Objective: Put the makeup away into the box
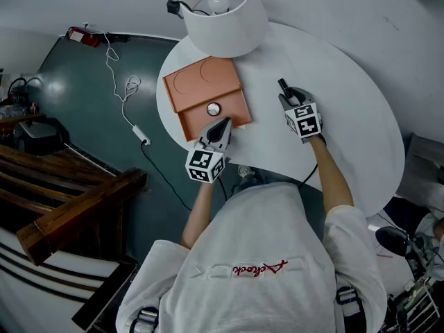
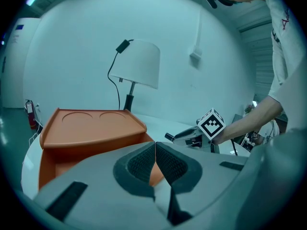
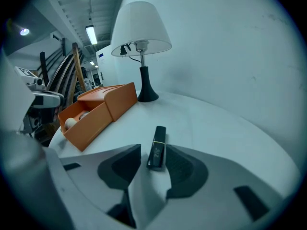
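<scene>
An orange box (image 1: 207, 89) sits on the round white table (image 1: 340, 137), its tray open toward me with a small round white item (image 1: 213, 108) inside. My left gripper (image 1: 220, 127) is shut and empty at the tray's front edge; in the left gripper view its pads (image 2: 144, 164) meet in front of the box (image 2: 91, 128). To the right, a black makeup tube (image 3: 157, 147) lies on the table between the jaws of my right gripper (image 3: 153, 166), which stand open around it. In the head view the tube (image 1: 282, 85) pokes out beyond the right gripper (image 1: 287, 94).
A white lamp (image 1: 222, 12) stands at the table's far edge, just behind the box. The table's left edge runs close beside the box. On the dark floor to the left lie a white cable (image 1: 128, 109) and wooden stairs (image 1: 69, 200).
</scene>
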`<move>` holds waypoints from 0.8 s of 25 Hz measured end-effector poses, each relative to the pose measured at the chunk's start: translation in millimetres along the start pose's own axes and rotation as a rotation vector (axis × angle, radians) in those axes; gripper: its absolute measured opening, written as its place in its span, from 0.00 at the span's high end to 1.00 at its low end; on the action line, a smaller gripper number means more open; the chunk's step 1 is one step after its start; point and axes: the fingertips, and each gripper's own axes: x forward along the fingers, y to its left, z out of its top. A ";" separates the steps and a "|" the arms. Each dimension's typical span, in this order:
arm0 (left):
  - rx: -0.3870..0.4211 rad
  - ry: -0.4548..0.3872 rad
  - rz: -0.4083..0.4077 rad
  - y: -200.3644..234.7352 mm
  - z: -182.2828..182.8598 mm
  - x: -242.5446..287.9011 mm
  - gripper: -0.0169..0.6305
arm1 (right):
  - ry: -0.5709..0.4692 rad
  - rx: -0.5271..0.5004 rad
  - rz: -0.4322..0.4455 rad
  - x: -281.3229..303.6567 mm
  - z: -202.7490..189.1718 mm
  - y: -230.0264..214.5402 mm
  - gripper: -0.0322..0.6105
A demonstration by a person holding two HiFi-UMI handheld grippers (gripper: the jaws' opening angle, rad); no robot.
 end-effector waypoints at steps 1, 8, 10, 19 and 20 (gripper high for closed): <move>-0.001 0.001 0.000 0.2 -0.4 0.0 0.95 | 0.001 -0.003 -0.008 0.4 0.1 -0.8 0.69; -0.005 -0.001 0.007 2.1 -0.4 -0.3 0.95 | 0.025 -0.019 -0.037 3.1 -1.0 -5.3 0.78; -0.004 -0.003 0.010 3.1 0.0 -0.9 0.95 | 0.026 -0.017 -0.032 2.8 -0.9 -5.3 0.78; 0.012 -0.017 0.008 0.4 5.7 -4.7 0.95 | -0.010 -0.013 -0.035 -8.7 6.0 -1.4 0.78; 0.015 -0.020 0.007 -0.9 6.9 -5.7 0.95 | -0.012 -0.010 -0.036 -10.9 6.1 -0.9 0.78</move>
